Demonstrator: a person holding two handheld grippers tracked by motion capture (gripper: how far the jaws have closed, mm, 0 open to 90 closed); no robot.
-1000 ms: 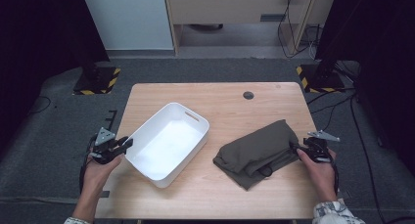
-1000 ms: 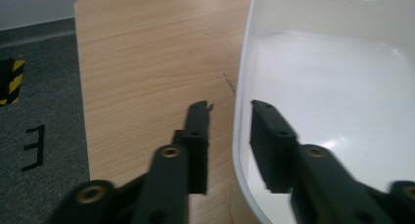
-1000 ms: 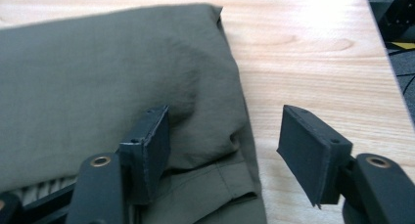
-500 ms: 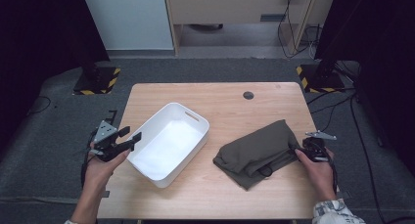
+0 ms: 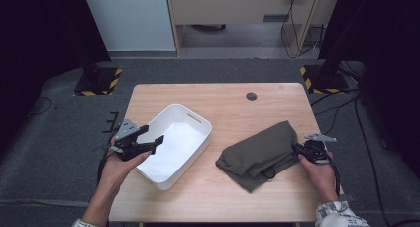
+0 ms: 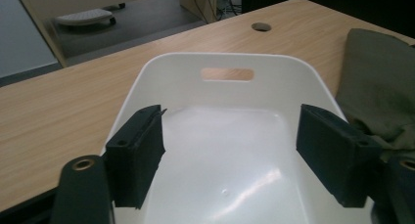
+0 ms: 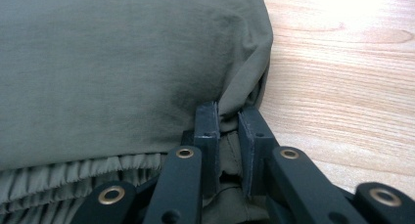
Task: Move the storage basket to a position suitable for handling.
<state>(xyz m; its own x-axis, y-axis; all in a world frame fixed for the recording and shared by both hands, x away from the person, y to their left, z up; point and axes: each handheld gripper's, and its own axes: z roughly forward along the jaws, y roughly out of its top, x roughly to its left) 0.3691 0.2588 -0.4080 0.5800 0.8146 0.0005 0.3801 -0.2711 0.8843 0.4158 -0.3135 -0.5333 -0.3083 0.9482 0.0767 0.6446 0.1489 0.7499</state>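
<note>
From the high view, the olive cloth lies on the worktop, right of the white tub. In the left gripper view, the left claw has just been opening, wide above the tub, nothing between. In the right gripper view, the right claw has just been closing, pinching the cloth's edge.

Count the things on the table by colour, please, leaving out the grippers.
White: 1, the bin
Olive green: 1, the folded garment
Dark: 1, the round cable hole in the table top
Total: 3
</note>
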